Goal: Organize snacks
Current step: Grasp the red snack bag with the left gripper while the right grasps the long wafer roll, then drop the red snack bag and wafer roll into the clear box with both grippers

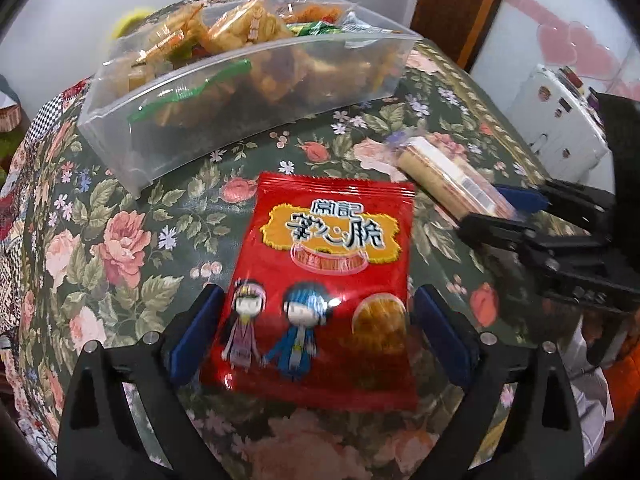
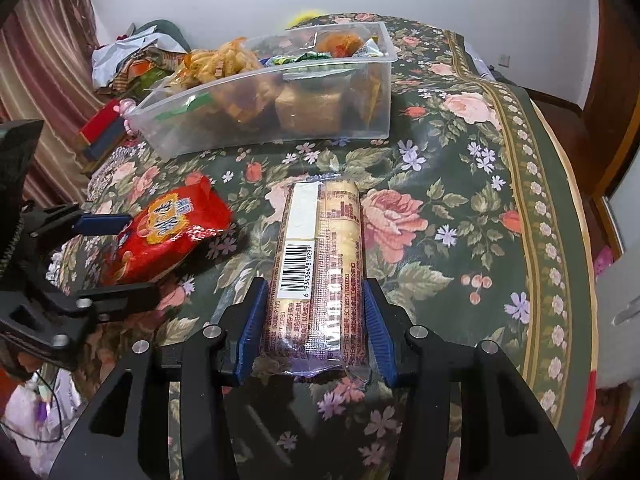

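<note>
A red snack packet (image 1: 324,280) with cartoon figures lies between the blue pads of my left gripper (image 1: 320,320), which close against its two sides. It also shows in the right wrist view (image 2: 168,236). A long biscuit roll (image 2: 318,268) in clear wrap with a barcode sits between the pads of my right gripper (image 2: 316,320), which press on both its sides. The roll also shows in the left wrist view (image 1: 448,176). A clear plastic bin (image 1: 240,92), full of wrapped snacks, stands at the back of the table; it also shows in the right wrist view (image 2: 264,120).
The table wears a dark green floral cloth (image 2: 460,208) with a bordered edge at the right. A heap of bags and cloth (image 2: 132,60) lies beyond the bin at the left. A white appliance (image 1: 556,120) stands off the table at the right.
</note>
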Tool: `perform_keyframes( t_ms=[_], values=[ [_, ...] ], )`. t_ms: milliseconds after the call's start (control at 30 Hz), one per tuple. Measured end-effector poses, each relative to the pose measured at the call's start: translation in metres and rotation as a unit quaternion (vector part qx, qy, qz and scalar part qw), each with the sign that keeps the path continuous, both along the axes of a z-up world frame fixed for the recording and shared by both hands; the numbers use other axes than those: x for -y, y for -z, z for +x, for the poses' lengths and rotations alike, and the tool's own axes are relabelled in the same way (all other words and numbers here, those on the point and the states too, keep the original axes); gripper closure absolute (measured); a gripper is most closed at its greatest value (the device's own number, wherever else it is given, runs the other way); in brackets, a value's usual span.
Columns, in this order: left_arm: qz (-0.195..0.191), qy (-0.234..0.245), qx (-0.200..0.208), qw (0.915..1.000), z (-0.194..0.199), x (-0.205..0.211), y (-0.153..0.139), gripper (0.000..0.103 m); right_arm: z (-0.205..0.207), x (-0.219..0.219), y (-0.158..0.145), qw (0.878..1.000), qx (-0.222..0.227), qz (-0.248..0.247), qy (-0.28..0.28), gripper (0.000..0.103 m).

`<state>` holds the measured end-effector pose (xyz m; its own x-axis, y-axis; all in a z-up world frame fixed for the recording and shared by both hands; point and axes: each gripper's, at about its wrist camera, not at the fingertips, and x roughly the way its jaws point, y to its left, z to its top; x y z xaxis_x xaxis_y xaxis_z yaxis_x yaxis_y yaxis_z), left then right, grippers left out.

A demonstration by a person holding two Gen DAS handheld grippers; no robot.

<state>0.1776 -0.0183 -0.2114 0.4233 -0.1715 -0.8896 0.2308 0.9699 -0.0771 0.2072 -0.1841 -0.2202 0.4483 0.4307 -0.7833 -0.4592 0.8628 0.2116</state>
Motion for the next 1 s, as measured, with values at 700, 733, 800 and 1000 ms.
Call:
perform_keyframes(
  t_ms=[700,733,800,1000],
  values=[
    [-0.039,-0.067,0.095,0.9925,-0.002,-0.021,-0.028,0.036,0.003,-0.008,-0.033,0.998,0.064,0.008,0.003,0.061],
    [-0.039,-0.071,0.104,0.9913,-0.004,-0.023,-0.035,0.036,0.002,-0.008,-0.040,0.997,0.072,0.012,0.004,0.061],
    [-0.040,-0.078,0.122,0.9887,-0.006,-0.026,-0.048,0.036,0.002,-0.007,-0.050,0.996,0.082,0.019,0.006,0.061],
    [-0.046,-0.096,0.168,0.9799,0.000,-0.039,-0.091,0.036,0.009,-0.010,-0.082,0.992,0.122,0.038,0.009,0.061]
  ],
)
